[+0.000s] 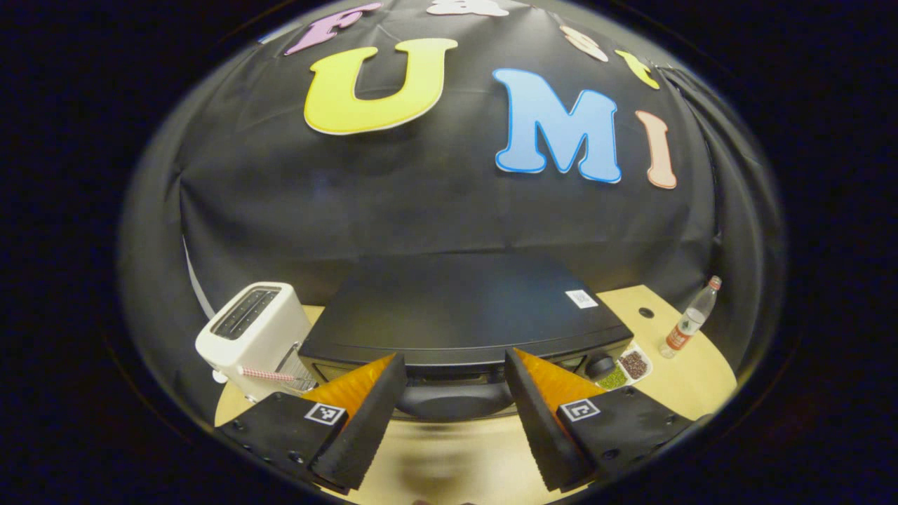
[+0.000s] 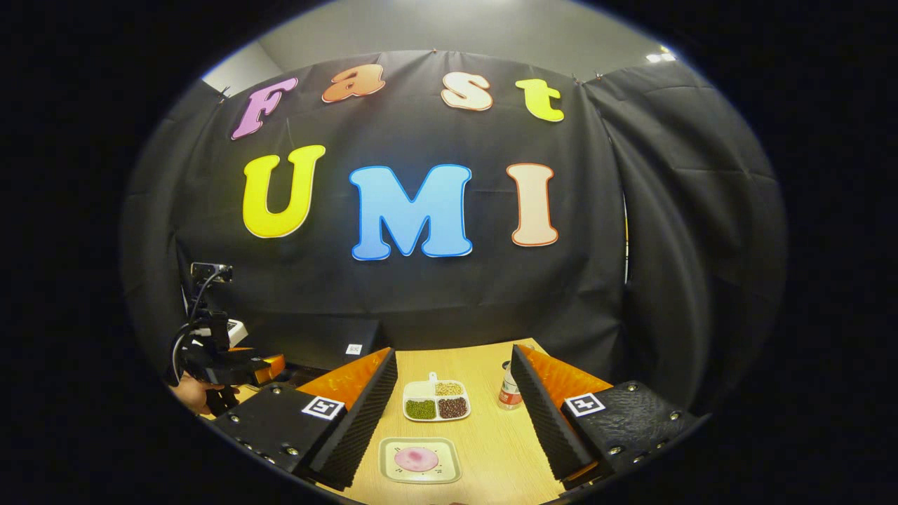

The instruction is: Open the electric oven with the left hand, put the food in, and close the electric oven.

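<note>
i count one electric oven, door closed, one toaster left of it, one bottle and one divided dish right of it, one plate of food nearer me on the wooden table. left gripper and right gripper both spread apart, holding nothing.

The left gripper, jaws spread wide, hovers near the closed electric oven. A white toaster stands left of the oven; a sectioned dish and a bottle lie to its right.

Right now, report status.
Left gripper open, facing black electric oven, door closed. Right gripper open above square plate of pink food. Nothing blocking.
</note>
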The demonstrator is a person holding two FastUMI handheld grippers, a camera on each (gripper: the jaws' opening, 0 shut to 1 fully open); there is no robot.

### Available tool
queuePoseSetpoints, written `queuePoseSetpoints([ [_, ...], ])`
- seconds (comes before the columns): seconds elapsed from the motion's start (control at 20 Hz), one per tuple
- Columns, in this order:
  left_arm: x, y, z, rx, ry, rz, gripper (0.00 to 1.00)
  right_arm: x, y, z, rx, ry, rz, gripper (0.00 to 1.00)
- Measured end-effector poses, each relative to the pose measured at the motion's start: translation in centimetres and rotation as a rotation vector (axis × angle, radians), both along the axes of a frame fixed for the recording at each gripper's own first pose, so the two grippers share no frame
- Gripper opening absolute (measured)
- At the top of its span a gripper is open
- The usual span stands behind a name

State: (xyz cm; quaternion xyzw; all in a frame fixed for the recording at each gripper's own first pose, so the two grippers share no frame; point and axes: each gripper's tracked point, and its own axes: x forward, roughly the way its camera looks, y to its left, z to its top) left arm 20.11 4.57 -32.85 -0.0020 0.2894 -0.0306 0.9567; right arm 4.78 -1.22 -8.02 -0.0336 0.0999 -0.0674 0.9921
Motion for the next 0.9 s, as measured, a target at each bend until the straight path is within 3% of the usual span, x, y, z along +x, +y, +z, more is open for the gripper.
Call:
queuePoseSetpoints([
  [0.15,0.5,-0.2,-0.9,0.01,0.0,-0.009,0.99,0.0,-0.2,-0.5,0.004,0.008,-0.008,0.98],
  [0.2,0.7,-0.2,-1.1,0.023,0.0,-0.011,0.92,0.1,-0.1,-0.5,0.002,0.01,-0.008,0.98],
  [0.35,0.5,-0.2,-1.7,0.064,0.0,-0.01,0.97,0.2,0.1,-0.5,-0.005,0.009,-0.004,0.98],
  [0.4,0.5,-0.2,-1.1,0.06,-0.022,-0.006,0.99,0.2,0.2,-0.5,-0.002,0.008,-0.003,0.98],
  [0.45,0.3,-0.2,-1.7,0.049,-0.009,0.001,0.93,0.3,0.4,-0.6,0.003,0.009,0.002,0.98],
  [0.5,0.3,-0.2,-1.6,0.037,-0.013,0.011,0.99,0.3,0.5,-0.6,0.004,0.009,0.005,0.98],
  [0.6,0.1,-0.1,-1.6,0.041,-0.013,0.01,0.95,0.3,0.7,-0.7,0.002,0.009,0.014,0.98],
  [0.75,-0.7,-0.1,-1.5,0.036,-0.01,0.012,0.99,0.1,0.9,-0.5,0.002,0.004,0.025,0.98],
  [0.9,-2.2,-0.1,-1.7,0.038,-0.013,0.015,0.96,-0.3,0.8,-0.5,0.006,0.002,0.028,0.98],
])
